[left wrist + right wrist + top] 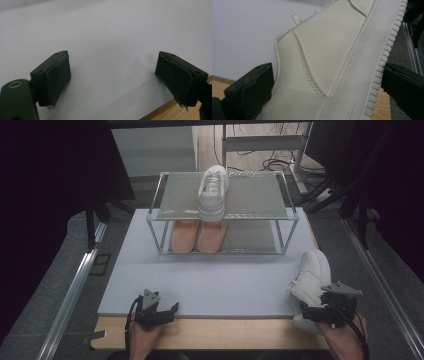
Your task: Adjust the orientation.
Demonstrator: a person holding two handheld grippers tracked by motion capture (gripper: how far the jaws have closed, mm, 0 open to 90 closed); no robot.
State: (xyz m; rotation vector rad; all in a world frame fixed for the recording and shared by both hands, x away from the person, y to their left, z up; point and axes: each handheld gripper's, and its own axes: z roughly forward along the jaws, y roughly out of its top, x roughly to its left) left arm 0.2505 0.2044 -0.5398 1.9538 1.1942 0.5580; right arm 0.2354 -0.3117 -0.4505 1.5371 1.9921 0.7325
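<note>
White leather low-top sneaker (312, 272) is lying at desk's (210, 280) right front edge, straddled by wide-open right tool (320, 312). Light, soft upper; heel is judged best gripped.

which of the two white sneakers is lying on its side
The white leather sneaker at the table's right edge, between the right gripper jaws, lies on its side; the other white sneaker stands upright on the rack.

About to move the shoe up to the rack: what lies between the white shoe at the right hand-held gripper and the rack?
Nothing: in the high view the grey mat is bare between the white shoe and the rack.
</note>
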